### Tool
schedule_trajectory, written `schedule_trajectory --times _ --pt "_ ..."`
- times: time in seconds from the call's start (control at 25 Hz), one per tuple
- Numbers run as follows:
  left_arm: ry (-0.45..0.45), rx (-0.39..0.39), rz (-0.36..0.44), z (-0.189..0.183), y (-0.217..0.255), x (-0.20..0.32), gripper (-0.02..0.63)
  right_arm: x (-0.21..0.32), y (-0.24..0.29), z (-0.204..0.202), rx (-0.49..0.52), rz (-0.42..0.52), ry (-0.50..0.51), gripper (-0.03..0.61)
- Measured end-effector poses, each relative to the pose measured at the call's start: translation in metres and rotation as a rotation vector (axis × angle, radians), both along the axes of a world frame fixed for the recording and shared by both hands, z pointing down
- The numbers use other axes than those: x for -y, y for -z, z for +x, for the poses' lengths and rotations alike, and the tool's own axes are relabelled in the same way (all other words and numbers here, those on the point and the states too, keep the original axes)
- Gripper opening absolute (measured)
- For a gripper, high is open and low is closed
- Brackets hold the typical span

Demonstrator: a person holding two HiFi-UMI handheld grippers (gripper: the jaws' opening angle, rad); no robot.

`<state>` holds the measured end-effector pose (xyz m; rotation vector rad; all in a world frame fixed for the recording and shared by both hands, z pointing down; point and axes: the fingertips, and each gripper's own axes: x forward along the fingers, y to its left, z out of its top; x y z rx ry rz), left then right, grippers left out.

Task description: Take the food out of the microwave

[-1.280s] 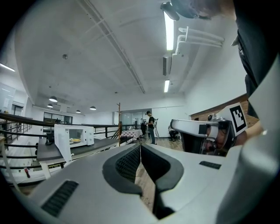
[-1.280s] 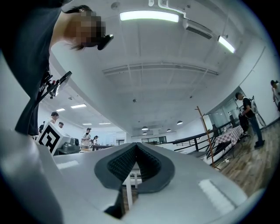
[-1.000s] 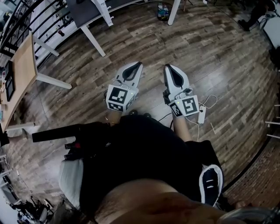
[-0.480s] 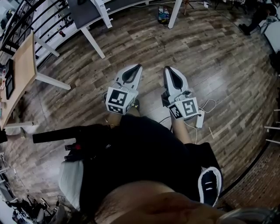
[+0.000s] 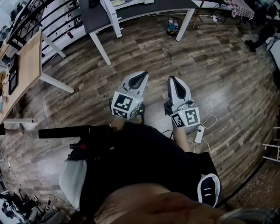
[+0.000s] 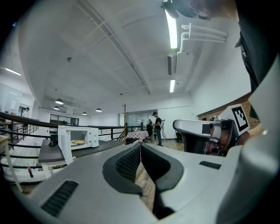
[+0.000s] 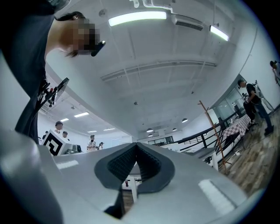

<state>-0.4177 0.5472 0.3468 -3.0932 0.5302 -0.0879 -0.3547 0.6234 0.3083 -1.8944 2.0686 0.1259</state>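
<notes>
A white microwave (image 6: 78,138) stands open on a dark grey table (image 6: 57,152), far off at the left of the left gripper view; its door hangs forward and a plate with yellow food (image 6: 78,141) lies inside. My left gripper (image 6: 140,145) is shut and empty, pointing level across the room. In the head view both grippers hang over the wooden floor in front of the person's body: the left gripper (image 5: 145,74) and the right gripper (image 5: 170,78), side by side. The right gripper (image 7: 136,143) is shut with nothing in it and tilts slightly upward.
The dark table (image 5: 144,6) on white legs (image 5: 101,49) stands ahead in the head view, a wooden table (image 5: 26,70) at the left beside a black railing. A white power strip (image 5: 198,134) with cable lies on the floor at the right. A person (image 6: 157,128) stands far back.
Both grippers have shifted forward over the floor toward the dark table, which now shows larger at the top of the head view. Both stay shut.
</notes>
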Motion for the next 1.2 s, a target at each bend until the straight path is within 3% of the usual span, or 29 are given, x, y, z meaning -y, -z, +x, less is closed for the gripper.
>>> schedule_trajectory --times 0.24,0.88,1.2 --pt "-0.01 -0.001 -0.022 0.021 -0.001 0.037 0.008 0.037 0.0 0.021 0.077 0.008 -0.001 0.0" --pt "-0.045 -0.011 -0.048 0.064 -0.002 0.12 0.008 0.126 0.001 0.053 0.031 -0.035 0.003 0.0" --pt "-0.04 -0.008 -0.06 0.084 -0.01 0.181 0.008 0.184 0.01 0.078 0.053 0.009 0.018 0.0"
